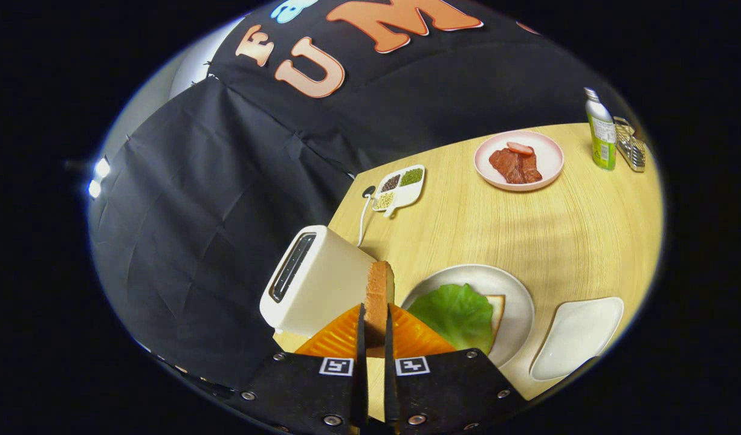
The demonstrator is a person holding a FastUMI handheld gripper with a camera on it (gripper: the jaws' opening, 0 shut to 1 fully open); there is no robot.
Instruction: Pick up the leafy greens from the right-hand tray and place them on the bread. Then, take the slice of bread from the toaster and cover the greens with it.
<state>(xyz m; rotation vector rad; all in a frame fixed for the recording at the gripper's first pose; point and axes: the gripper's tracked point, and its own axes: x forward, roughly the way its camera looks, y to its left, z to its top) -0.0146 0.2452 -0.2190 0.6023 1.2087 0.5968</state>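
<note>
Between the fingers: gripper (373, 329) nearly closed, both fingers pressing a slice of bread (379, 296) held on edge
Left, near: toaster (313, 281) at the table (527, 229) corner, just beside the slice
Right of the fingers: plate (515, 296) with leafy greens (458, 314) on bread (497, 308)
Far right, near edge: tray (579, 338)
Open room: bare wood between plate and far pink plate (549, 157)

1. The claw (373, 329) grips an upright toasted bread slice (379, 296) between both fingers, right of the white toaster (313, 281).
2. On the wooden tabletop (527, 229), a round white plate (515, 296) carries a green lettuce leaf (458, 314) lying on a pale bread slice (497, 308).
3. An oblong white tray (579, 335) lies right of it.
4. Beyond them sits a pink plate of meat (518, 160).
</note>
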